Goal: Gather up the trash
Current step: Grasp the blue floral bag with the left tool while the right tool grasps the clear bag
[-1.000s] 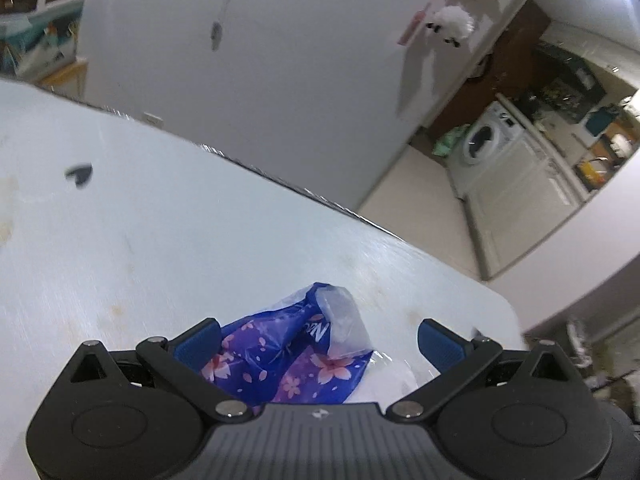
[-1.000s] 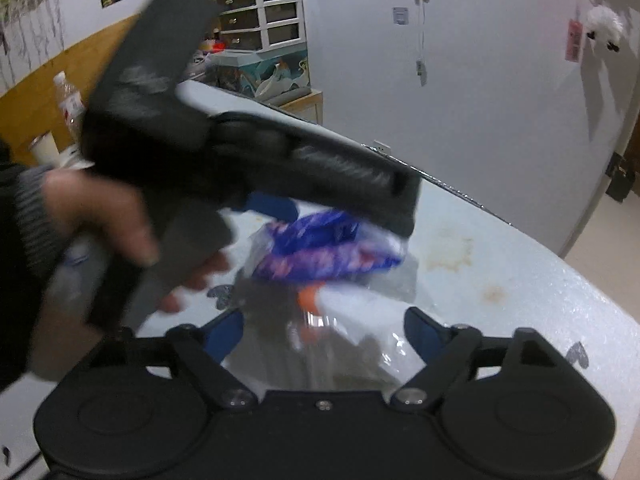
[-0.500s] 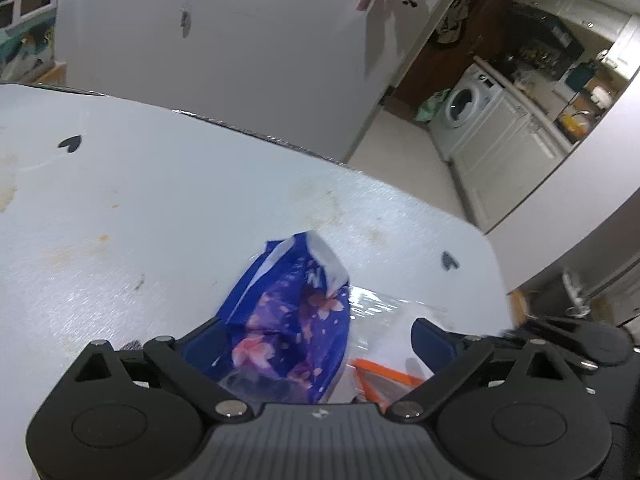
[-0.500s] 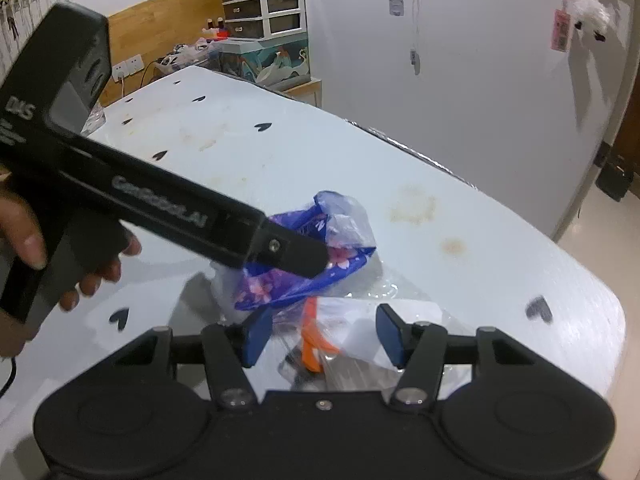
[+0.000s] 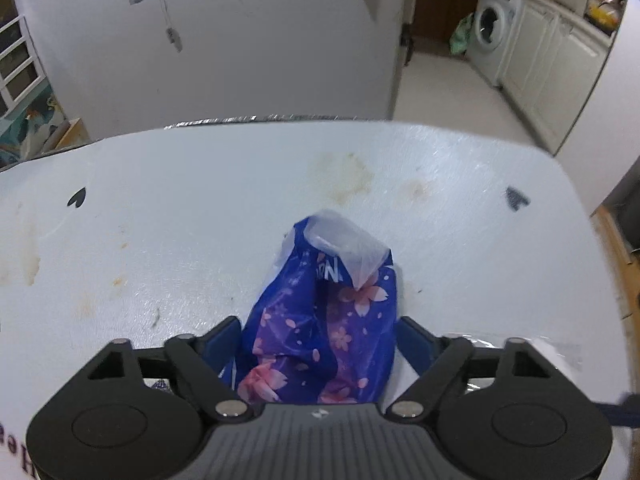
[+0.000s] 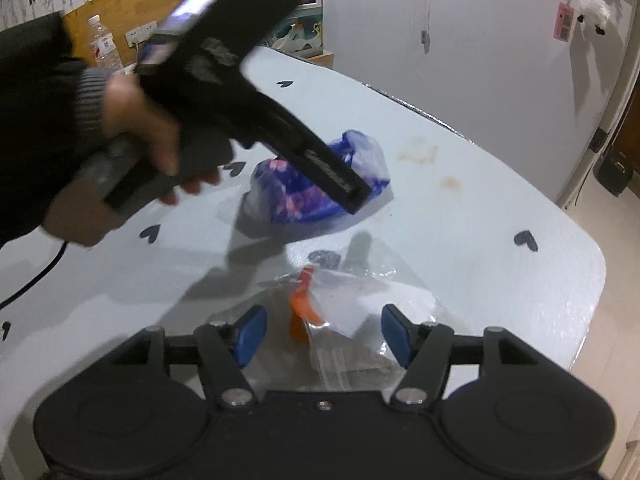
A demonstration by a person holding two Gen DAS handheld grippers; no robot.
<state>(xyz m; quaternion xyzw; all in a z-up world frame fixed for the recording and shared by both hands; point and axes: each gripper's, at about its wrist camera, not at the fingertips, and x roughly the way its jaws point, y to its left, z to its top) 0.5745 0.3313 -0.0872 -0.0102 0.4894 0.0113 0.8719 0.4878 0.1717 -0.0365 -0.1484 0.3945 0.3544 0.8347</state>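
On a stained pale-blue tabletop (image 5: 200,240), L gripper (image 5: 318,336) closing round a crumpled blue cherry-blossom plastic bag (image 5: 320,320), pads w/ no firm pinch yet, needs a deep squeeze; R gripper (image 6: 322,332) opening astride a clear film wrapper (image 6: 352,300)

You see pale blue table (image 5: 200,220) with black heart marks, brown stains; washing machine (image 5: 494,24) beyond doorway; water bottle (image 6: 105,50) against wooden wall panel.
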